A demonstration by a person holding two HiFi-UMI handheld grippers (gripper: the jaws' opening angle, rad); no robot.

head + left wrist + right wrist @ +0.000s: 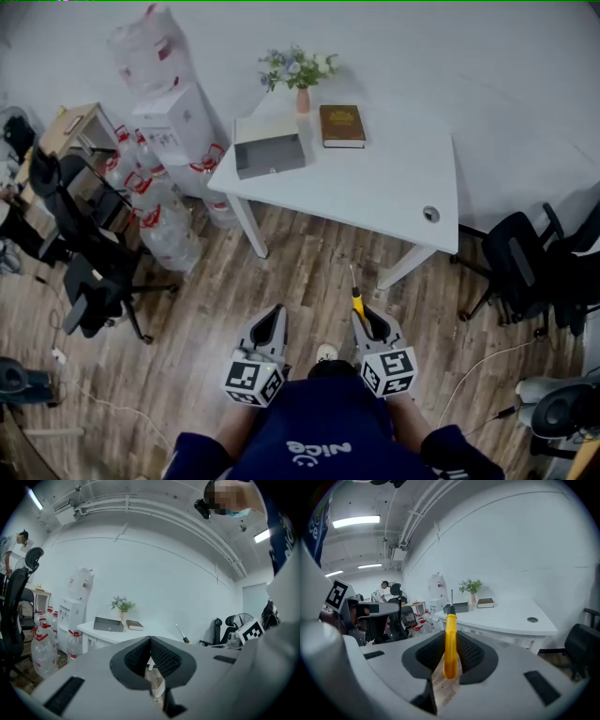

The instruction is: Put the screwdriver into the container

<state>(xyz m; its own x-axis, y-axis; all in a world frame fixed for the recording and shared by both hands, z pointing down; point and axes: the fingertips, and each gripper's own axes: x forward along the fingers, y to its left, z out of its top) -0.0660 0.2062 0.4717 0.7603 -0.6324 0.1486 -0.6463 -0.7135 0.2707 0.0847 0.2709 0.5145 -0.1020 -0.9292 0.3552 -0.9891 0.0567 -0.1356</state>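
A: Entry one, right gripper (451, 632)?
B: It was clamped on the yellow-handled screwdriver (449, 644), thin metal shaft pointing ahead past the jaw tips.
A: Entry two, left gripper (150, 641)?
B: Jaws were together, with nothing between them.
A: The container?
B: The grey open rectangular box (270, 156) stood on the white table (394, 192), near a brown book (342, 125), well apart from the screwdriver.

White "nice" on the person's navy top (323, 427) (upside down in head view)
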